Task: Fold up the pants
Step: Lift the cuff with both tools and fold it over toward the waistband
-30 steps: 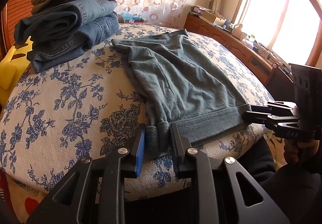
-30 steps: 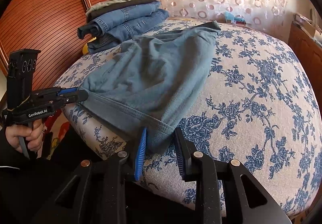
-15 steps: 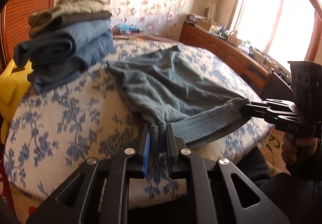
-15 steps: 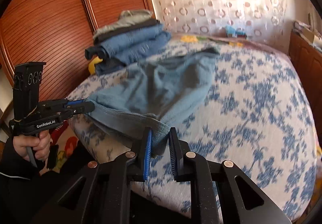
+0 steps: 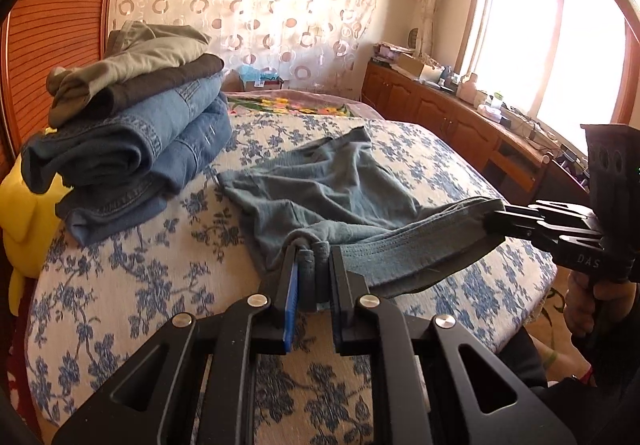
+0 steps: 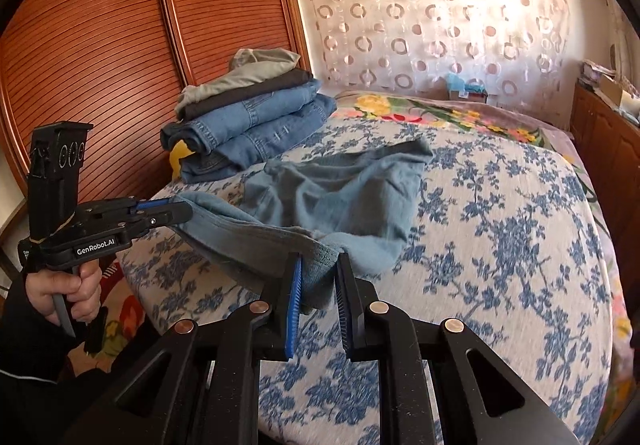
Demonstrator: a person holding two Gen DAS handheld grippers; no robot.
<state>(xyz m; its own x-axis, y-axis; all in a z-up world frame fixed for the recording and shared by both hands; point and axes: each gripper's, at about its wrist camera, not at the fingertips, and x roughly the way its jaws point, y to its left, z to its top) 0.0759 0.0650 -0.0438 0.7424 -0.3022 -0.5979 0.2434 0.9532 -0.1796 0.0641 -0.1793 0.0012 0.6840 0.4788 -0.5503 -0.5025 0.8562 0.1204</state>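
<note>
A pair of grey-blue pants (image 5: 332,185) (image 6: 340,197) lies on the bed's flowered cover, its near edge lifted off the bed. My left gripper (image 5: 314,269) is shut on the left corner of that edge, with bunched cloth between its pads. My right gripper (image 6: 318,277) is shut on the other corner. The hem hangs in a sagging band between the two. In the left wrist view the right gripper (image 5: 496,219) shows at the right edge, held by a hand. In the right wrist view the left gripper (image 6: 176,211) shows at the left, also in a hand.
A stack of folded jeans and trousers (image 5: 132,133) (image 6: 248,121) sits at the far left of the bed (image 5: 120,277). A yellow soft toy (image 5: 24,229) lies beside it. Wooden slatted doors (image 6: 100,45) stand left, a wooden counter (image 5: 480,133) under the window right.
Both grippers closed on the pants' near edge and rose, lifting it off the bed. The flat cloth now bunches and sags between them.
</note>
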